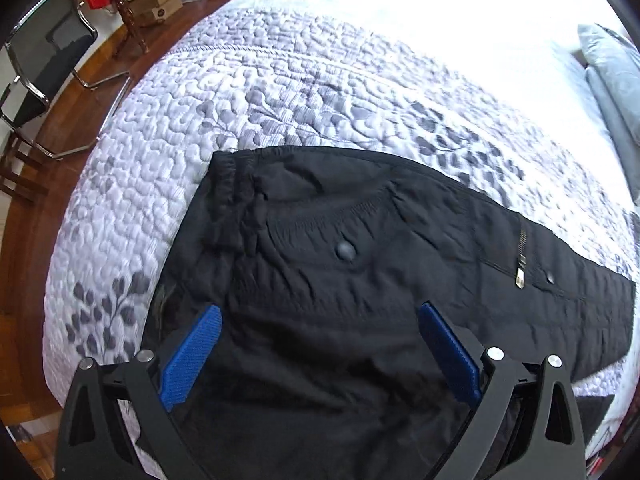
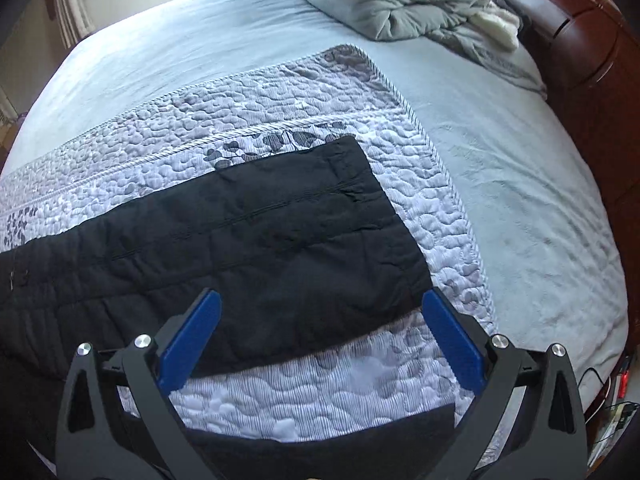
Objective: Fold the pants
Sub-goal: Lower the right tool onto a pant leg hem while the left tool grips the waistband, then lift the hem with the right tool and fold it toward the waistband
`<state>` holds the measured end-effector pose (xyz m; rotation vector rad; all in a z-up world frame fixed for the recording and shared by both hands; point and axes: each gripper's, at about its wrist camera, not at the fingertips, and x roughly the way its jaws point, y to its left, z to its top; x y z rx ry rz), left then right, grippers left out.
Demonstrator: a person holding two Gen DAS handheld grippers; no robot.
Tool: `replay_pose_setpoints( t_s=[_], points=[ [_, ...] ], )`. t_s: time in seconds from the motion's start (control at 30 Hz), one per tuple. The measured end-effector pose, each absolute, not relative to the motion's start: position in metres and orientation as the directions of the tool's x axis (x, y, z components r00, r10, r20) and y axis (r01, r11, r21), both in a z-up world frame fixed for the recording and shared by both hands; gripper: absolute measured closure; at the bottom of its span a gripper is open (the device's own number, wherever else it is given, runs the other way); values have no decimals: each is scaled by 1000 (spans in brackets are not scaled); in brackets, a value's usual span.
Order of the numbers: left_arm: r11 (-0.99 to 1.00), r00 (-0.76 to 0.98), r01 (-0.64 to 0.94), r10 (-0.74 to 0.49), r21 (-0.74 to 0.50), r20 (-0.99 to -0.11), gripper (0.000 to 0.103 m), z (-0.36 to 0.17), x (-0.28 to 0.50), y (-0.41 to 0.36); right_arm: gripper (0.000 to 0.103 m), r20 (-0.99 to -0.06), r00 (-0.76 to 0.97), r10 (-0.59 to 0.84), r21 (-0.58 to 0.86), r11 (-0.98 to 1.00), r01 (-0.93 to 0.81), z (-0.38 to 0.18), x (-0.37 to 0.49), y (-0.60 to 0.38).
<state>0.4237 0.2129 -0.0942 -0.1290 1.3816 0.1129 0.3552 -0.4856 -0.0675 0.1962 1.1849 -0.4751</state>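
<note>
Pants (image 1: pixel 360 280), black, are lying spread flat on the quilted bedspread (image 1: pixel 168 168) of the bed, waist end under and ahead of the left tongs (image 1: pixel 320 322), leg end running ahead of the right tongs (image 2: pixel 322 306). Left tongs are hovering over the seat area with jaws spread wide, gripping nothing; the elastic waistband (image 1: pixel 236 176) is sitting ahead and to their left, a snap button (image 1: pixel 345 251) just ahead between the fingers, a zipper pull (image 1: pixel 520 276) off to the right. Right tongs are likewise standing wide open and empty above the near edge of the upper leg; the hem corner (image 2: pixel 348 148) is lying well ahead. A second strip of black cloth (image 2: pixel 320 440) is showing beneath the right tongs, apart from the upper leg, with bedspread between, so the legs are probably not yet stacked. Judgement: an early step, likely laying one leg over the other; no grasp yet made. Next move probably calls for lowering both tongs to a cloth edge, closing on one layer only, and lifting evenly so the fabric is not bunching. A folded grey blanket (image 2: pixel 400 0) is resting far ahead, clear of the work.
</note>
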Motion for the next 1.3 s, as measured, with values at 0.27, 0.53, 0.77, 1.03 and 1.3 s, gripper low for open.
replay_pose_setpoints(
  t_s=[0.27, 0.53, 0.77, 1.03, 1.3],
  points=[
    [961, 37, -256, -102, -109, -994, 4, -155, 475, 228, 2, -936, 279, -215, -82, 903, 422, -101, 398, -513],
    [965, -9, -244, -102, -96, -995, 4, -177, 482, 225, 2, -949, 266, -169, -38, 899, 437, -112, 422, -546],
    [980, -43, -199, 21, 29, -999, 17, -184, 485, 192, 2, -957, 243, -155, -31, 892, 450, -129, 445, -561],
    [989, -39, -128, 70, 74, -997, 64, -174, 502, 166, 2, -975, 157, -156, -60, 869, 492, -166, 476, -570],
    [991, 8, -74, 111, 110, -994, 82, -164, 502, 128, 83, -962, 239, -131, -17, 904, 427, -162, 469, -560]
  ],
)
